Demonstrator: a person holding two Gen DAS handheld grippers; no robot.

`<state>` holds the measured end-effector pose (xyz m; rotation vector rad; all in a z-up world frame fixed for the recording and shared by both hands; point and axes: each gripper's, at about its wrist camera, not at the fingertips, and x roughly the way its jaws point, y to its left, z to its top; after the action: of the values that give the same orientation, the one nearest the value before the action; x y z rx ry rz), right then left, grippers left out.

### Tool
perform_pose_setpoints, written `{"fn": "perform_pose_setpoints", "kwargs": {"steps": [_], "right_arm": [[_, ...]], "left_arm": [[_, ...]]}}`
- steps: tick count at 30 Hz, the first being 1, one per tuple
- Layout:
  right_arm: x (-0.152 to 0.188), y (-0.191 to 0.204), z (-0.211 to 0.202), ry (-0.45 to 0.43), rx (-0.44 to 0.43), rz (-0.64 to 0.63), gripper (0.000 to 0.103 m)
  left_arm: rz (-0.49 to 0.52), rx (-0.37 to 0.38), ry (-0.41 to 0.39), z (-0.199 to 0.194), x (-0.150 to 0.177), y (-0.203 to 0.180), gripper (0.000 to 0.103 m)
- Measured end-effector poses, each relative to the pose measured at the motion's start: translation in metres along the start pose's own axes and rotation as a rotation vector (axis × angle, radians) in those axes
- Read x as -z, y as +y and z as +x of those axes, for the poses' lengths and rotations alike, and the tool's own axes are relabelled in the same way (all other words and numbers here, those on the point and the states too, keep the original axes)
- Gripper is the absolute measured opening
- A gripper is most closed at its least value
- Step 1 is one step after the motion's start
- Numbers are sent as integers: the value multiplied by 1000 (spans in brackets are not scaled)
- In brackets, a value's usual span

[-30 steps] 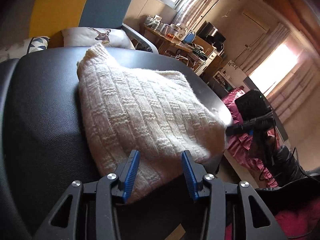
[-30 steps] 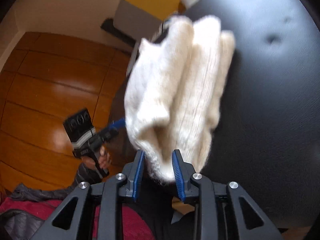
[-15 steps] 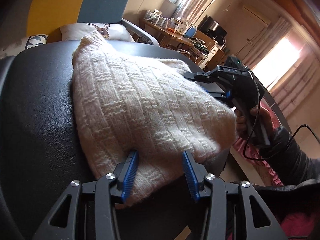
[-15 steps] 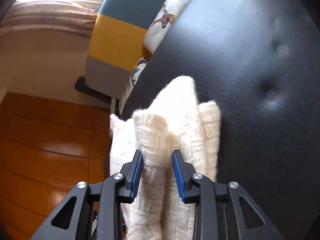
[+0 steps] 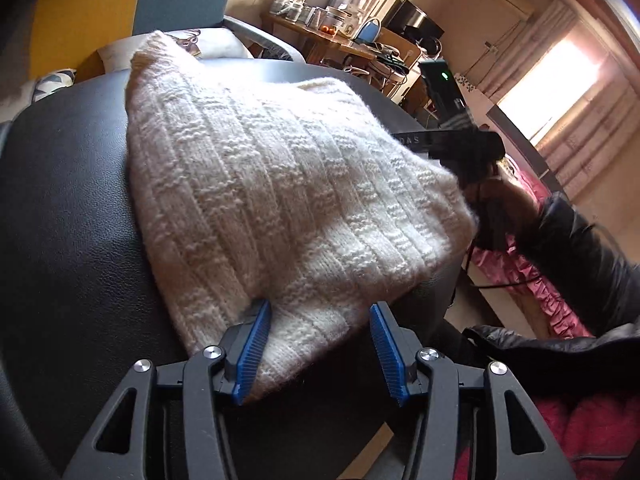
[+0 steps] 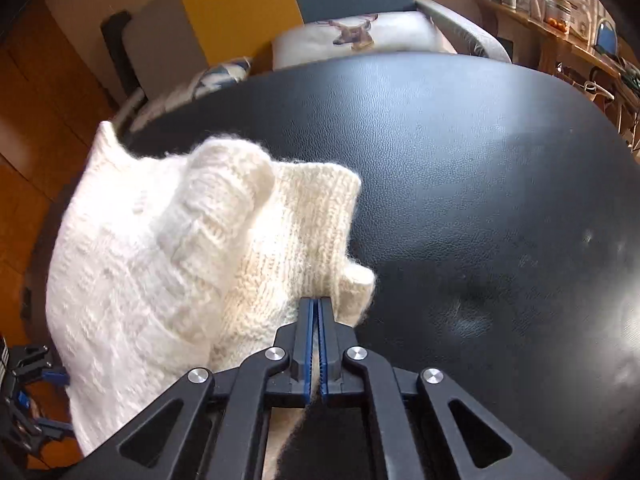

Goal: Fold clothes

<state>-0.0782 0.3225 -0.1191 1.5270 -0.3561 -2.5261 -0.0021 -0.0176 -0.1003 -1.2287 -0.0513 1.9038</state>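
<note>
1. Left wrist view: the cream sweater lies folded on the black table. The left gripper has its jaws apart around the near hem, not pressing.
2. Right wrist view: the right gripper is clamped on a sweater edge. I judge a fold is starting; next it needs lifting across. The chair is well apart.

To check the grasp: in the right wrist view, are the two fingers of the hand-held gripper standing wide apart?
No, the right hand-held gripper has its blue pads together, pinching an edge of the white knitted sweater.
</note>
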Motion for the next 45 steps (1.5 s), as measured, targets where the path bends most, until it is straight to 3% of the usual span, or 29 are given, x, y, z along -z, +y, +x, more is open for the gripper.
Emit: {"fn": "perform_pose_setpoints", "kwargs": {"steps": [4,6,8,11,16,20,25,29,32,36,39,42,45], "right_arm": [[5,-22,-35,-99,-176,142,5],[9,-28,-52,-114,-288,194,21],[17,-33,-64,-100,-412,246,24],[34,-30,-76,-65,-533,294,25],[63,-24,-73,22,-568,329,26],[75,-29,-73,10,-612,378,26],[45,-32,-58,-30,-612,413,29],[13,-24,-28,24,-652,401,32],[6,-15,-7,74,-607,394,32],[10,-10,2,64,-585,420,32],[11,11,-5,34,-504,223,32],[7,47,-27,-6,-326,-23,16],[6,82,-51,-93,-132,-226,12]], "left_arm": [[-36,47,-51,-17,-9,-1,53],[-17,41,-81,-24,-16,-5,53],[-8,37,-103,-27,-23,-4,53],[3,8,-106,-22,-35,-6,53],[13,-36,-115,-26,-45,0,53],[16,-58,-128,-34,-51,4,53],[29,-74,-120,-33,-57,4,53],[67,-71,-96,-25,-54,-2,53],[76,-83,-84,-16,-53,-3,53],[54,-63,-96,-16,-56,3,53],[39,-59,-101,-17,-60,6,53],[69,-87,-112,-19,-68,3,53],[108,-127,-126,-19,-82,0,53]]}}
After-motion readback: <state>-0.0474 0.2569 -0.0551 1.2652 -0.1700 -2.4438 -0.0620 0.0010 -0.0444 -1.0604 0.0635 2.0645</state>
